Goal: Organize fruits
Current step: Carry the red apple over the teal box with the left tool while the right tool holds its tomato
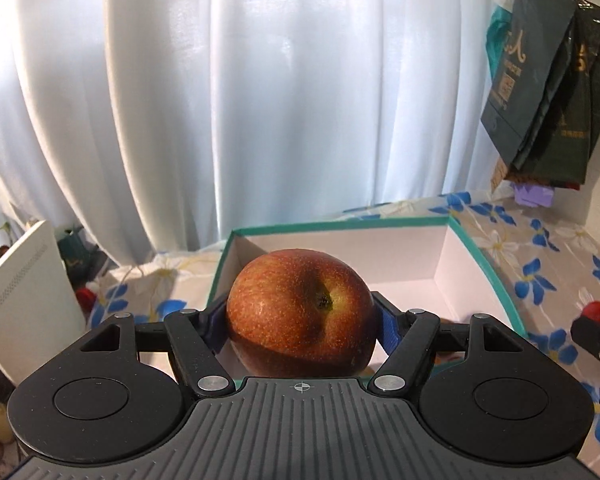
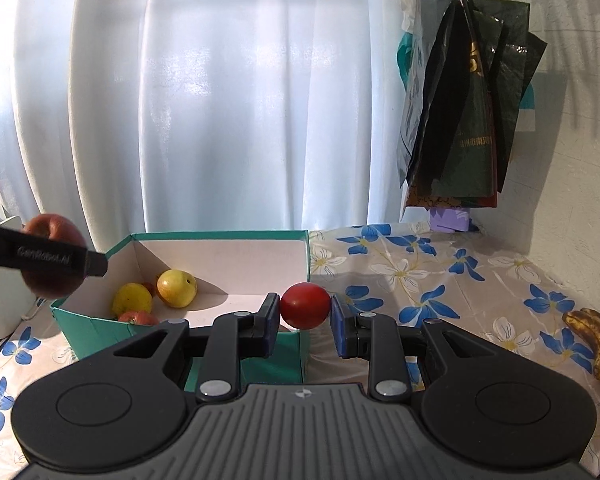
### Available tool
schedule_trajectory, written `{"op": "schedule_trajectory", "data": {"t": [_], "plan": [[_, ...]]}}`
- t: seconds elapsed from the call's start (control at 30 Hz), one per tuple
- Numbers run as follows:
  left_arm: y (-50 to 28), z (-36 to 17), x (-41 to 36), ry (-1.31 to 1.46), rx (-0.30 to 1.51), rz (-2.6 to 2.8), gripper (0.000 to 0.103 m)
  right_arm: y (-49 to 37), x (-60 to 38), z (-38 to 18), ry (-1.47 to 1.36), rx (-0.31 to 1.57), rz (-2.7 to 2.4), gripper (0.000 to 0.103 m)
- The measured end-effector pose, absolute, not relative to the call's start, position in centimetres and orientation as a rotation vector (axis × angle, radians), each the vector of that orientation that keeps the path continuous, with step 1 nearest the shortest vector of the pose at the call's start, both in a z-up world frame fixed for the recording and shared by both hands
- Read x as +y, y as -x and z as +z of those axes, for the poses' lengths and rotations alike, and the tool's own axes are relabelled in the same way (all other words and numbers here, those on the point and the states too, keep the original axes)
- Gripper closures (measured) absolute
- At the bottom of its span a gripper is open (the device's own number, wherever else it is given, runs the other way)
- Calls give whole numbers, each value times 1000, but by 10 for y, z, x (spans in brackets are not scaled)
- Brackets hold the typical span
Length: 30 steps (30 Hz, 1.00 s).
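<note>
The left gripper clasped a speckled red-orange apple at frame centre. The right gripper pinched a glossy red tomato.

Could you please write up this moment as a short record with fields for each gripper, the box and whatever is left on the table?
left gripper: shut on a large red-orange apple, held above the box
right gripper: shut on a small round red fruit by the box's near corner
teal cardboard box with white inside: open, holds two yellow fruits and a reddish one
floral tablecloth: browned bananas at right
</note>
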<state>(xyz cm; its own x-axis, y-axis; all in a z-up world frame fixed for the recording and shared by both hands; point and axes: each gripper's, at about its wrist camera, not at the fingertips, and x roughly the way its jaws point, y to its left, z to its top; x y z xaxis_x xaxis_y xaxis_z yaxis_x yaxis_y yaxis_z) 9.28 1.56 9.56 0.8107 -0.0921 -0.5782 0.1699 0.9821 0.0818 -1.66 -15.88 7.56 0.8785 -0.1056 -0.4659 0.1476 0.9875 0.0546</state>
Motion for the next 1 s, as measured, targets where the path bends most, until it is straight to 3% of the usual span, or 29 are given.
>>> {"op": "schedule_trajectory", "data": {"t": [1.0], "plan": [[-153, 44, 5, -92, 753, -148, 29, -16, -152, 85, -64, 450, -114, 77]]}}
